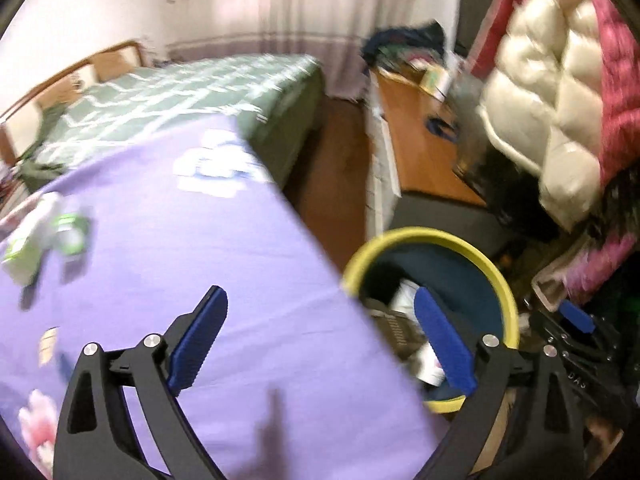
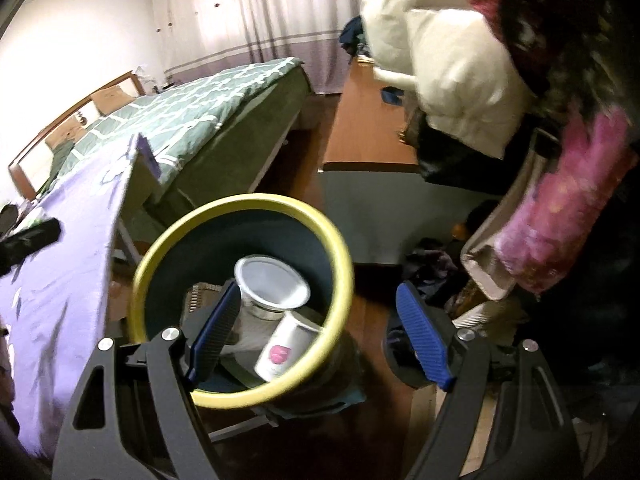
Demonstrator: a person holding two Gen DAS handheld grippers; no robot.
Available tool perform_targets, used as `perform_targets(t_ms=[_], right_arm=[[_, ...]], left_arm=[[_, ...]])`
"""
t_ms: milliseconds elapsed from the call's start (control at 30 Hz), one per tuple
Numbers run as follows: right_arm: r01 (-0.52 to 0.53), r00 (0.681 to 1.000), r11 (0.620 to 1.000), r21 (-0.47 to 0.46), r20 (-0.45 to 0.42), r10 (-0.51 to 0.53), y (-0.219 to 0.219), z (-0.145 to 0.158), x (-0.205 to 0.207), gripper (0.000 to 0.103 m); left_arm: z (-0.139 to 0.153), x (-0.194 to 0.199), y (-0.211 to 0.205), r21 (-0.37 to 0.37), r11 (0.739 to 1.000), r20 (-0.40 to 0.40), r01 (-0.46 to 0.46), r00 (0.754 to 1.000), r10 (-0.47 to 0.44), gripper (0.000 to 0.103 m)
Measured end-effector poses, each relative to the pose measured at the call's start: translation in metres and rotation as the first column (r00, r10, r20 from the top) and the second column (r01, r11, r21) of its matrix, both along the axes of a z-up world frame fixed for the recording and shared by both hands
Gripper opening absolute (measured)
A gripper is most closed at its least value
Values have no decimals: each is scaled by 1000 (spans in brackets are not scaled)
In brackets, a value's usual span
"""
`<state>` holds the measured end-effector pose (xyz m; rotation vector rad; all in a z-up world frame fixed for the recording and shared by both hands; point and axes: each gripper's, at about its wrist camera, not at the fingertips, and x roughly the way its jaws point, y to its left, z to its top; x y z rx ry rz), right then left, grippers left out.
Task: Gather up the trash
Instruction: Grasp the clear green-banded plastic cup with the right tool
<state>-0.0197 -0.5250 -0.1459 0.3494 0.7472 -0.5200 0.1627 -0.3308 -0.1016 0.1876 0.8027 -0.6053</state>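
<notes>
Motion blur smears the green-white wrapper [image 1: 44, 236] on the purple cloth [image 1: 224, 264].

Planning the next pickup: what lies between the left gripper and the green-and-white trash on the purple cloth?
Only bare purple cloth between the left gripper and the green-and-white trash, in the left wrist view.

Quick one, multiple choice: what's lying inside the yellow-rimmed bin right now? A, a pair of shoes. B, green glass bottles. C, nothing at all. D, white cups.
D: the right wrist view looks into the yellow-rimmed bin and shows a white cup with its open mouth facing the camera and a second white cup with a pink mark on its side beside it.
</notes>
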Motion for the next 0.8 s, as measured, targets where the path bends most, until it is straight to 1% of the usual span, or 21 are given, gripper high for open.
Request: perform_targets(t_ms=[133, 233, 267, 367, 533, 733, 800], right_arm=[[-67, 998, 998, -6, 4, 67, 21, 8, 20, 76], [-123, 992, 992, -19, 9, 123, 43, 16, 39, 76], [-136, 991, 991, -22, 10, 136, 49, 17, 44, 76], [-189, 982, 981, -33, 3, 189, 73, 22, 64, 76], [-281, 960, 959, -37, -16, 281, 116, 25, 104, 76], [-397, 918, 918, -27, -27, 396, 173, 31, 160, 76], [-436, 900, 900, -14, -23, 436, 192, 34, 180, 76]], left_arm=[[15, 8, 63, -21, 992, 61, -124, 990, 125, 97], [20, 16, 103, -36, 980, 78, -198, 977, 200, 98], [21, 20, 122, -44, 971, 86, -235, 967, 238, 98], [21, 30, 161, -56, 952, 95, -301, 947, 305, 98], [11, 54, 226, -69, 909, 81, -410, 906, 415, 98], [-5, 80, 290, -73, 855, 70, -514, 852, 518, 98], [-9, 89, 307, -71, 841, 73, -536, 838, 540, 98]])
